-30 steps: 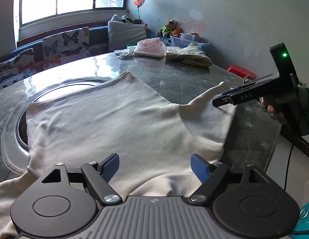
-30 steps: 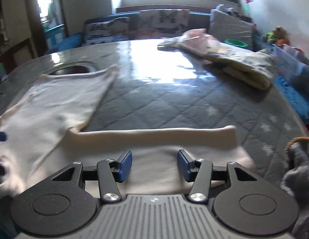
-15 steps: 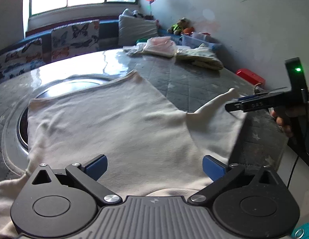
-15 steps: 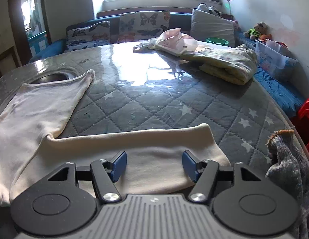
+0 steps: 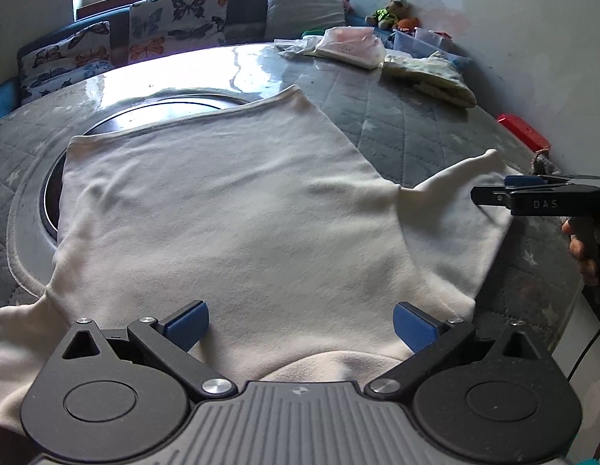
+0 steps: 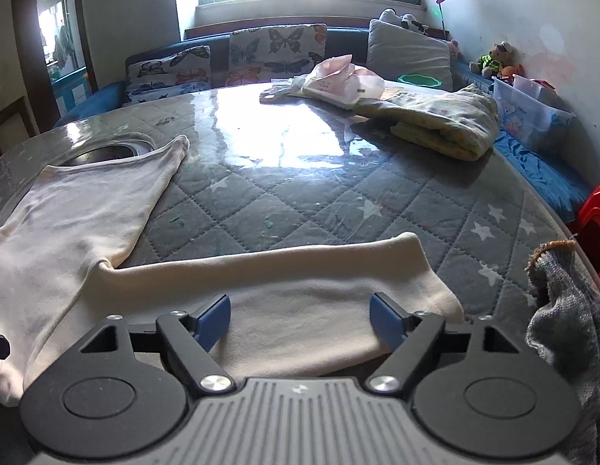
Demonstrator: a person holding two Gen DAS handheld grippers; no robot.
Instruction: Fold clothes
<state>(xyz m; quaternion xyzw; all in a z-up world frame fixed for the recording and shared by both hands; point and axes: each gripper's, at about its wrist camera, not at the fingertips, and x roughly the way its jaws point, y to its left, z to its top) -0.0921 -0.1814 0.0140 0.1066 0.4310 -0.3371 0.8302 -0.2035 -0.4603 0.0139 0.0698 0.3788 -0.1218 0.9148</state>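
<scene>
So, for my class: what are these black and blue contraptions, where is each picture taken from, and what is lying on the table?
There is no robot here. A person holds a two-finger tool in each hand, and a small wide-angle camera on each tool looks forward along its blue fingers. One picture comes from the left tool, the other from the right tool. A cream long-sleeved top lies spread on the quilted table, its sleeve under the right tool. Folded clothes sit at the far edge. Nothing is held: the left tool is wide open, and the right tool's jaws are opening, not pinching the sleeve.
</scene>
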